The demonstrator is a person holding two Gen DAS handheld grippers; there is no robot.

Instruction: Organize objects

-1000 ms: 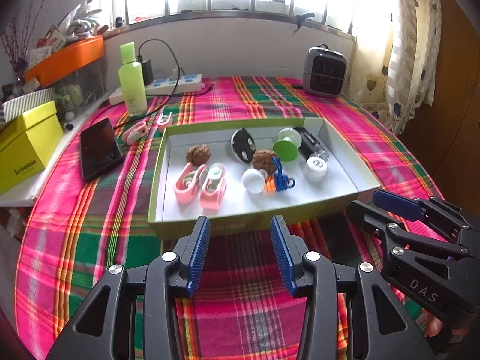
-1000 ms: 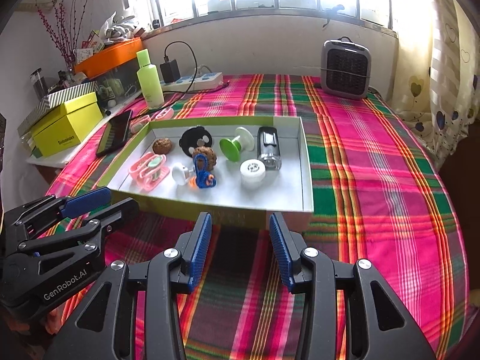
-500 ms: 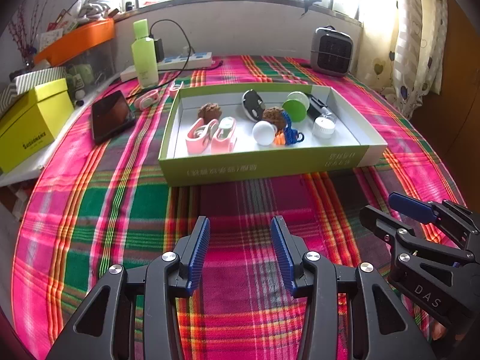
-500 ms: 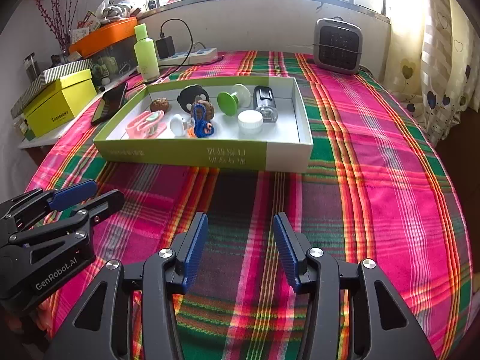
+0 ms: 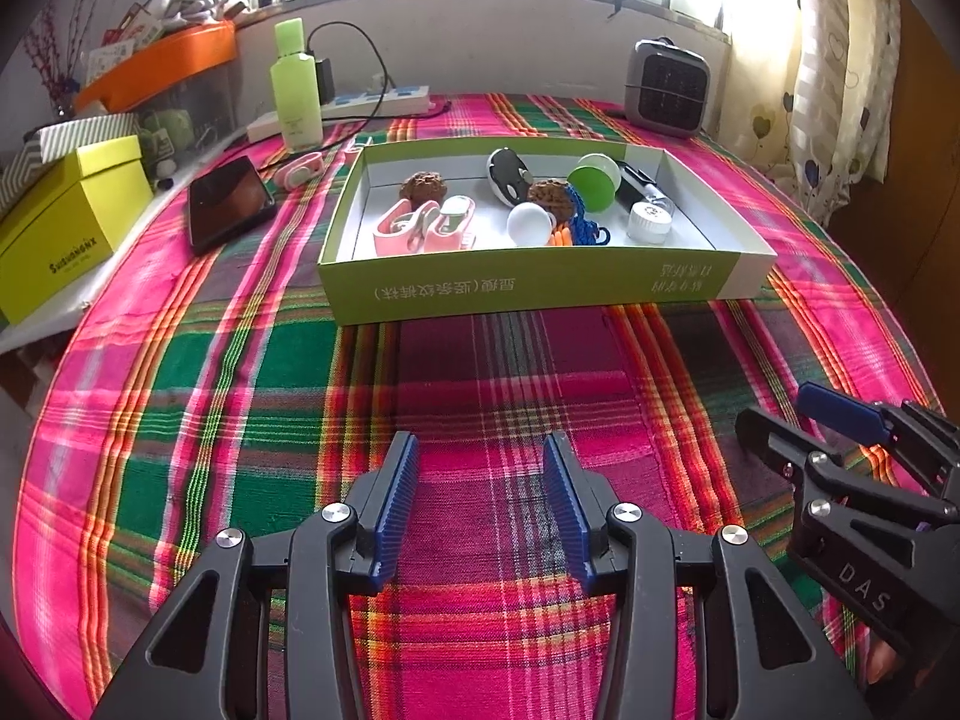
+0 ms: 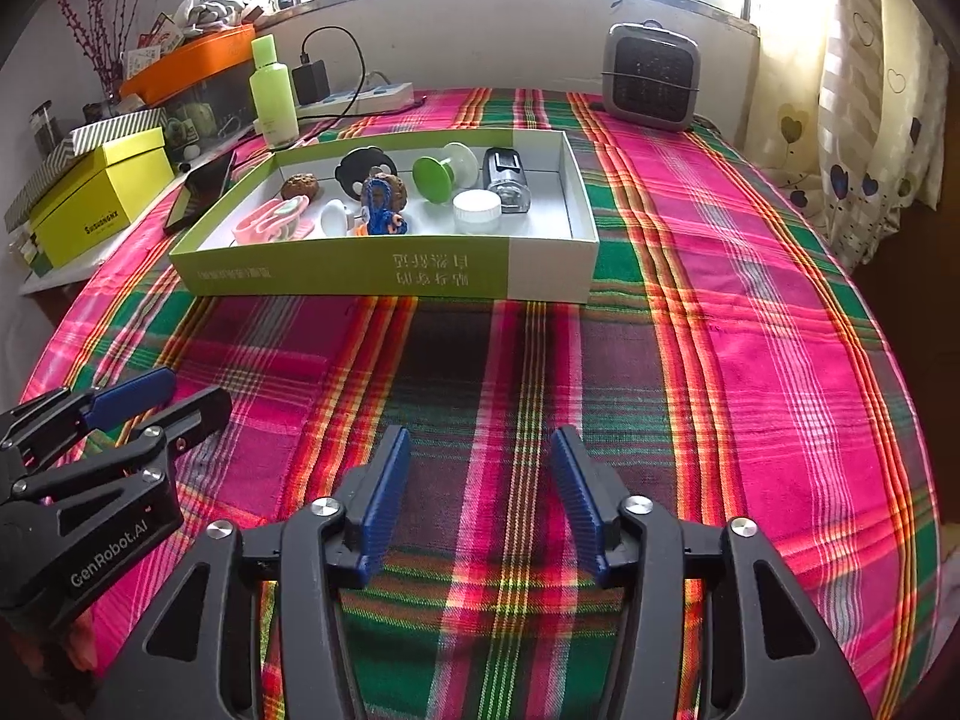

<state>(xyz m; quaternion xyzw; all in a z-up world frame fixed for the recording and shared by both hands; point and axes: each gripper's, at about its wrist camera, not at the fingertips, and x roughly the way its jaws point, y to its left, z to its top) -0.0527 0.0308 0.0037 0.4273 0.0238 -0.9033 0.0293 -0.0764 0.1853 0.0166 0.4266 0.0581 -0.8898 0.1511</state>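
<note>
A shallow box (image 5: 540, 288) with green walls and a white inside stands on the plaid cloth ahead of both grippers. In it lie pink clips (image 5: 414, 228), two walnuts (image 5: 423, 185), a white ball (image 5: 528, 222), a blue cord (image 5: 585, 222), a green disc (image 5: 594, 180) and a white cap (image 5: 648, 219). My left gripper (image 5: 480, 450) hovers over bare cloth short of the box, jaws opening, nothing between them. My right gripper (image 6: 480, 444) is beside it, jaws also opening and empty. The box (image 6: 336, 270) lies well ahead of it.
A black phone (image 5: 228, 204), a yellow box (image 5: 66, 228), a green bottle (image 5: 294, 90) and a power strip (image 5: 372, 102) line the left and back. A grey heater (image 5: 666, 87) stands at the back right. A pink item (image 5: 300, 171) lies outside the box's left corner.
Both grippers have drawn back from the box, which now lies farther ahead. The right gripper's jaws have spread wider.
</note>
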